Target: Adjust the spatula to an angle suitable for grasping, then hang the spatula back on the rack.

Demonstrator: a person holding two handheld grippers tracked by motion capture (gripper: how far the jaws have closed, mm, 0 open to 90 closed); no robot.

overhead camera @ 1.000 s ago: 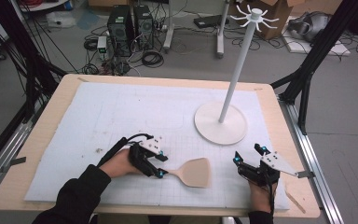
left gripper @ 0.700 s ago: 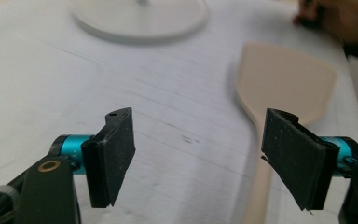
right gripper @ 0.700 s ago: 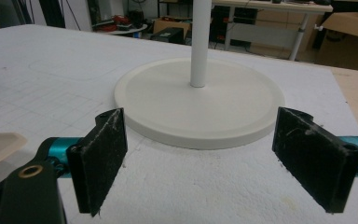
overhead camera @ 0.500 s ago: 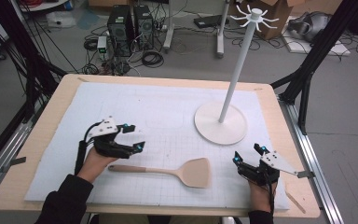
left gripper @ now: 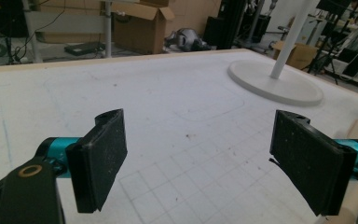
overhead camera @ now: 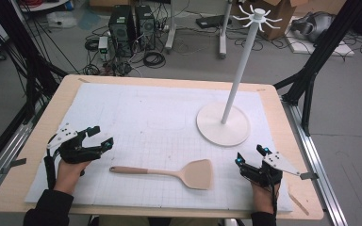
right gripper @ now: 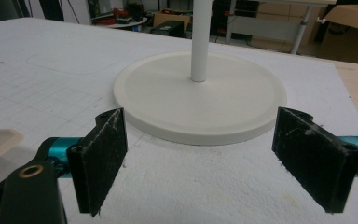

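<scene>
Left gripper jaws spread wide, empty, right gripper jaws spread wide, empty, hands well apart.

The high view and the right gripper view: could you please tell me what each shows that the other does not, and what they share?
High view alone: the whole spatula with its long handle, the left gripper, both forearms, and the stand's hooked top.

Right gripper view alone: the right gripper seen close, jaws wide apart with nothing between them.

Both: the stand's round base, its pole, the gridded white mat, and the spatula's blade.
</scene>
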